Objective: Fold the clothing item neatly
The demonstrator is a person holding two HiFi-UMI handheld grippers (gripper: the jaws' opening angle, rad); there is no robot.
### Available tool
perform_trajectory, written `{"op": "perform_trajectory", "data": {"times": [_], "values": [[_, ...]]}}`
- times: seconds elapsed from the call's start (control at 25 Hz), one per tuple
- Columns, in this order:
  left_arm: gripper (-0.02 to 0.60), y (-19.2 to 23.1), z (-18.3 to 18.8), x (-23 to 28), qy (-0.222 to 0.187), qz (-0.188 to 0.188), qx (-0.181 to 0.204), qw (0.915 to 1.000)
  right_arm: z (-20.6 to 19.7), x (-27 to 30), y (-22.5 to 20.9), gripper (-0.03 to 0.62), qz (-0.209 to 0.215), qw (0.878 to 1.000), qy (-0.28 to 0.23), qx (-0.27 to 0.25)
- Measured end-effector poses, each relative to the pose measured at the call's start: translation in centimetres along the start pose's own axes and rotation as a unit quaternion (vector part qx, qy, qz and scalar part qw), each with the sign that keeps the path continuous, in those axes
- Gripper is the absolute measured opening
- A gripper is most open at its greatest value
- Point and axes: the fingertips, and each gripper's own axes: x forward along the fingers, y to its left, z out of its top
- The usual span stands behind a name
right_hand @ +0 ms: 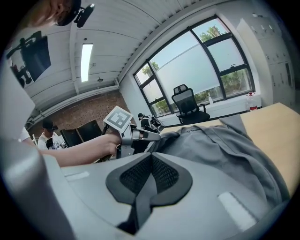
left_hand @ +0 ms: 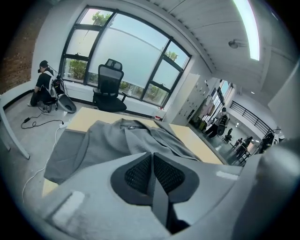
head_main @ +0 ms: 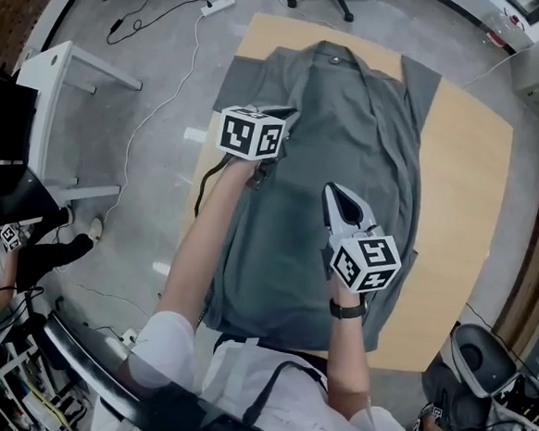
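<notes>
Head view, and the grey shirt (head_main: 351, 123) is laid out flat along the wooden table (head_main: 458, 178). Its collar is at the far end, and one sleeve reaches the table's edge on the left gripper's side. The left gripper (left_hand: 152, 157) is up by that shoulder, jaws clamped together with a strip of the grey cloth pinched between the pads. The right gripper (right_hand: 151, 157) hangs over the middle of the shirt, jaws pressed tight. A thin grey line shows in the seam, and I can't tell if that's fabric. Beyond the table's far end a black office chair (left_hand: 108, 89) stands by the big window (left_hand: 126, 51). A white power strip (head_main: 216, 4) lies on the floor, and a person (left_hand: 44, 86) crouches near the glass.
</notes>
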Motion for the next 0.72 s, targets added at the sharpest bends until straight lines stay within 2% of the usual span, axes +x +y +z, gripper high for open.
{"op": "perform_trajectory", "data": {"times": [0.16, 0.28, 0.4, 0.48, 0.52, 0.64, 0.72], "values": [[0.018, -2.2, -1.3, 4.6, 0.025, 0.017, 0.0, 0.9996, -0.2, -1.4, -1.8, 0.0, -0.017, 1.0, -0.002, 0.012], [0.02, -1.7, -3.5, 8.3, 0.058, 0.039, -0.003, 0.9976, -0.2, -2.3, -2.6, 0.0, -0.025, 1.0, 0.0, 0.012], [0.027, -0.6, -6.3, 11.1, 0.105, 0.049, 0.016, 0.9932, -0.2, -3.0, -3.5, 0.0, -0.032, 0.999, 0.004, 0.01], [0.095, -1.0, -7.6, 11.7, 0.122, 0.033, 0.022, 0.9918, -0.4, -3.3, -4.0, 0.0, -0.036, 0.999, 0.006, 0.016], [0.128, -1.4, -7.8, 11.2, 0.118, 0.024, 0.023, 0.9924, -0.4, -3.3, -4.0, 0.0, -0.037, 0.999, 0.006, 0.018], [0.133, -1.8, -6.4, 7.7, 0.066, 0.023, 0.019, 0.9974, 0.1, -3.2, -3.2, 0.0, -0.029, 0.999, 0.003, 0.016], [0.133, -1.2, -5.5, 4.2, 0.025, 0.037, -0.002, 0.999, 0.7, -3.1, -2.4, 0.0, -0.021, 1.0, -0.004, 0.012]]}}
